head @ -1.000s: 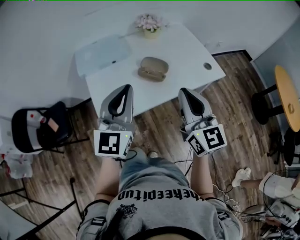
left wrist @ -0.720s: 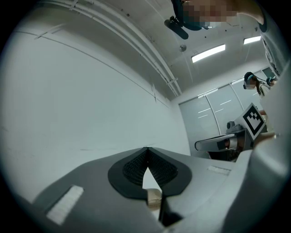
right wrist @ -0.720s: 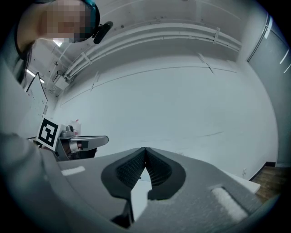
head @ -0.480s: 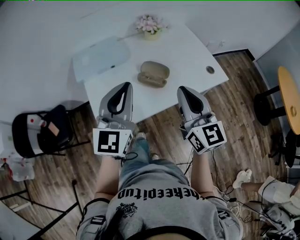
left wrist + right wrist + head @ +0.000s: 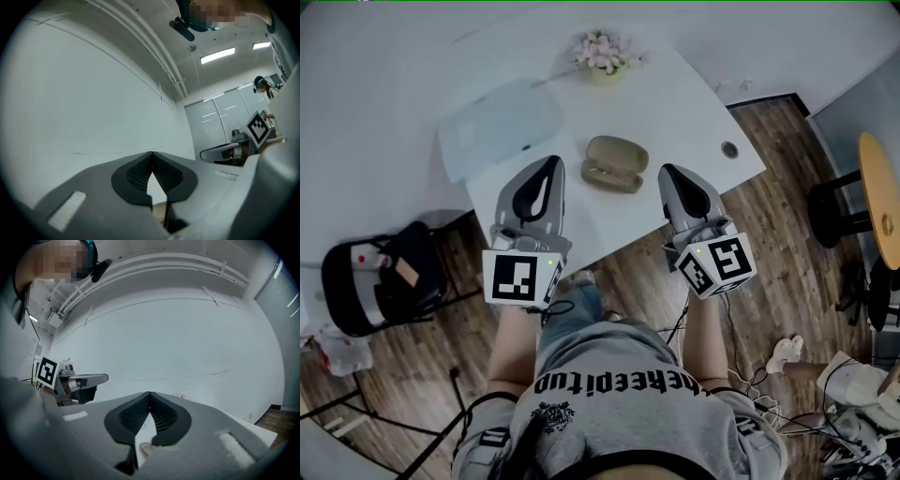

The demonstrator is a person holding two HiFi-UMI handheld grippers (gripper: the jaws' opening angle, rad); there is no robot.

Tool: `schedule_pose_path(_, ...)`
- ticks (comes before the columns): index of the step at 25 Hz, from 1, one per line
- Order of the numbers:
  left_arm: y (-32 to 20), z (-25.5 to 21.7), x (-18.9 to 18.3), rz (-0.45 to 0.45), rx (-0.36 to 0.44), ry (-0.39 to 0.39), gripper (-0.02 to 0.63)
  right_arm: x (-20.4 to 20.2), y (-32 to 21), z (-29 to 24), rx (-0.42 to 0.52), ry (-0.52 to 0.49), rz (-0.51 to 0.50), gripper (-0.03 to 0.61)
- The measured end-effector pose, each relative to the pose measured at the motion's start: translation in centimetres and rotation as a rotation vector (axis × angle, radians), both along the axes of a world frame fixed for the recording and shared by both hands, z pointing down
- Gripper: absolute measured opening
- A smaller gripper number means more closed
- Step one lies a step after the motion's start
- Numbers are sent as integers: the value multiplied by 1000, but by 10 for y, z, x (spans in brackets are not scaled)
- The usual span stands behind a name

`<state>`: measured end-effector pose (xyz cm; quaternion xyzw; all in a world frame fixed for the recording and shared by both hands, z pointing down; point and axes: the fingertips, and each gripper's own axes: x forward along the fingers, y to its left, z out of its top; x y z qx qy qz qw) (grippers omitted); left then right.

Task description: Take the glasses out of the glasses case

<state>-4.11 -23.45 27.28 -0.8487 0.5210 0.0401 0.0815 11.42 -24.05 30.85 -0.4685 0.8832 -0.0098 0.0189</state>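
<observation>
A beige glasses case [image 5: 614, 161] lies on the white table [image 5: 675, 103] near its front edge, and its lid looks closed. No glasses show. My left gripper [image 5: 552, 163] hovers over the table edge just left of the case, shut and empty. My right gripper [image 5: 667, 172] sits just right of the case, also shut with nothing in it. Neither touches the case. In the left gripper view the left gripper [image 5: 151, 155] has its pads meeting at the tip against a bare wall. The right gripper [image 5: 149, 394] shows the same in the right gripper view.
A small pot of pink flowers [image 5: 602, 53] stands at the table's far edge. A pale flat mat [image 5: 500, 127] lies on the left part. A cable hole [image 5: 729, 149] is at the right corner. A black chair [image 5: 380, 277] stands left, a yellow round table [image 5: 881, 192] right.
The person has stepped toward the table. Both grippers have come forward from over the floor to the table's front edge, one on each side of the case. Both stay shut.
</observation>
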Motion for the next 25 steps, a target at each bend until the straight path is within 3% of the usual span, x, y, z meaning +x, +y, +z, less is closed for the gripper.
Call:
schedule_pose_path(13, -72, 29, -14, 68, -74, -8, 19, -30, -82, 77, -222, 163, -46, 3)
schedule_pose_path(18, -91, 39, -18, 90, -83, 40, 19, -39, -99, 121, -343, 228, -92, 26)
schedule_pose_path(25, -108, 58, -23, 105, -140, 50, 20, -48, -111, 183, -477, 402, -170, 68)
